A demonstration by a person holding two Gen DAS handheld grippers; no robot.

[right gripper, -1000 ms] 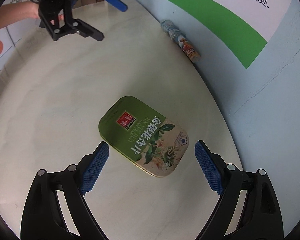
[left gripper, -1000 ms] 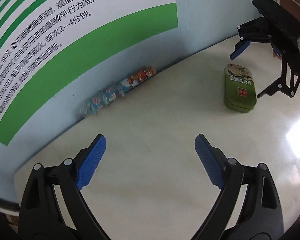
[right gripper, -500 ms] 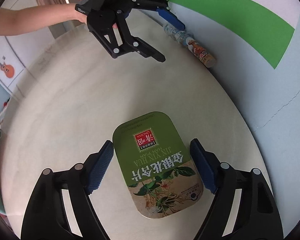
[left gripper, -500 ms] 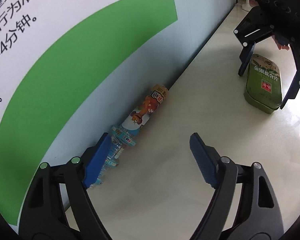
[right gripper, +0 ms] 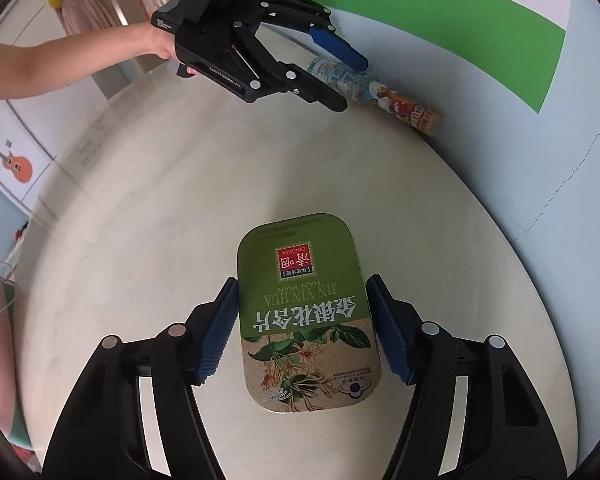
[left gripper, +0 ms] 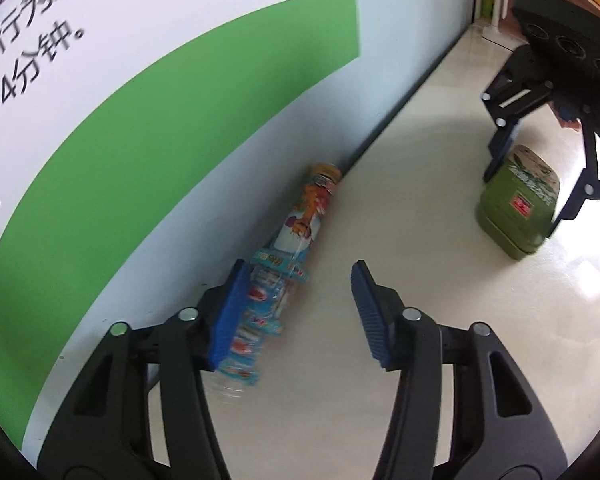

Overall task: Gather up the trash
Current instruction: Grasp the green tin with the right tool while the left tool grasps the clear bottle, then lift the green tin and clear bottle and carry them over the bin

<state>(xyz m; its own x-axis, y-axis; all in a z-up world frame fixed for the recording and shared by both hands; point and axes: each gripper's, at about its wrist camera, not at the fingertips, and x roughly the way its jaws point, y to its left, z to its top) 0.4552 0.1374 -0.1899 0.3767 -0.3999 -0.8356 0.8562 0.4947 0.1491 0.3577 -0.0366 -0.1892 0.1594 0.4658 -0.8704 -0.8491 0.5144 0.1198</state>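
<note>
A crushed clear plastic bottle (left gripper: 300,220) with a cartoon label lies along the foot of the wall. My left gripper (left gripper: 299,266) points down at it. Its jaws are closing with the bottle's near end between them: the left pad is beside the bottle, the right pad still apart from it. A flat green tin (right gripper: 304,300) lies on the cream tabletop (right gripper: 140,220). My right gripper (right gripper: 302,282) straddles it. Its jaws are closing and the pad tips meet the tin's long sides. The right wrist view also shows the left gripper (right gripper: 346,80) over the bottle (right gripper: 380,92).
A pale blue wall (left gripper: 340,92) with a white and green poster (left gripper: 160,100) runs along the table's far side. A person's bare forearm (right gripper: 80,68) reaches in from the left. The round table's edge (right gripper: 32,240) curves down the left side.
The left gripper moved up to the wall, came down over the bottle and narrowed its jaws. The right gripper rolled in line with the tin and closed in onto its sides.
</note>
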